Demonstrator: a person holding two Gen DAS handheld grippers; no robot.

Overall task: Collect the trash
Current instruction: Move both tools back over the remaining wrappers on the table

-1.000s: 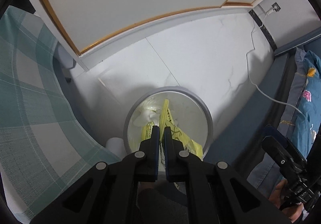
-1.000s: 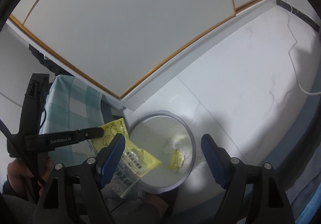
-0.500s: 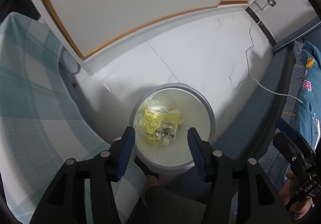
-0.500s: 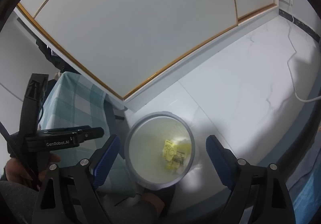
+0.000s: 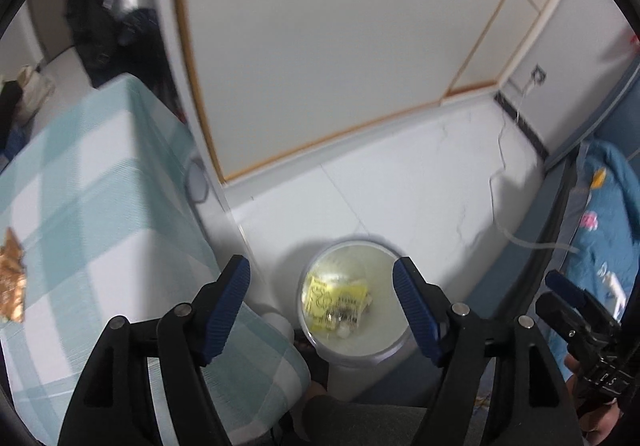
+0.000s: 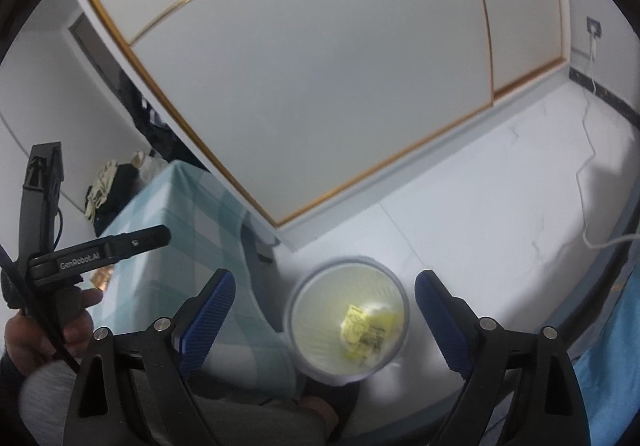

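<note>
Jaws of both grippers stand wide open and hold nothing. Left gripper (image 5: pixel 322 310) hangs above the bin (image 5: pixel 390 346), with the bin mouth seen between its blue fingers (image 5: pixel 226 304). Right gripper (image 6: pixel 324 320) is likewise above the bin (image 6: pixel 298 310), its blue fingers (image 6: pixel 208 320) spread to either side of the rim.

Yellow wrapper (image 5: pixel 334 300) lies at the bottom of the bin, flat side up, with white crumpled scraps beside it; print on it is too blurred to read. From the right wrist view the wrapper (image 6: pixel 362 330) sits toward the right side of the bin floor.

Bin stands on the white floor (image 5: pixel 420 198), just beside the bench (image 5: pixel 92 206), which is covered with a teal-and-white checked cloth. A gold-brown crumpled scrap (image 5: pixel 12 286) rests on the bench top, well left of the bin. In the right wrist view the left gripper's body (image 6: pixel 100 250) shows over the bench, held in a hand (image 6: pixel 52 326).

A white cable (image 5: pixel 500 166) runs across the floor right of the bin. A blue bed (image 5: pixel 608 214) borders the floor beyond the cable. White panels with gold trim (image 6: pixel 320 66) rise behind the bin.
</note>
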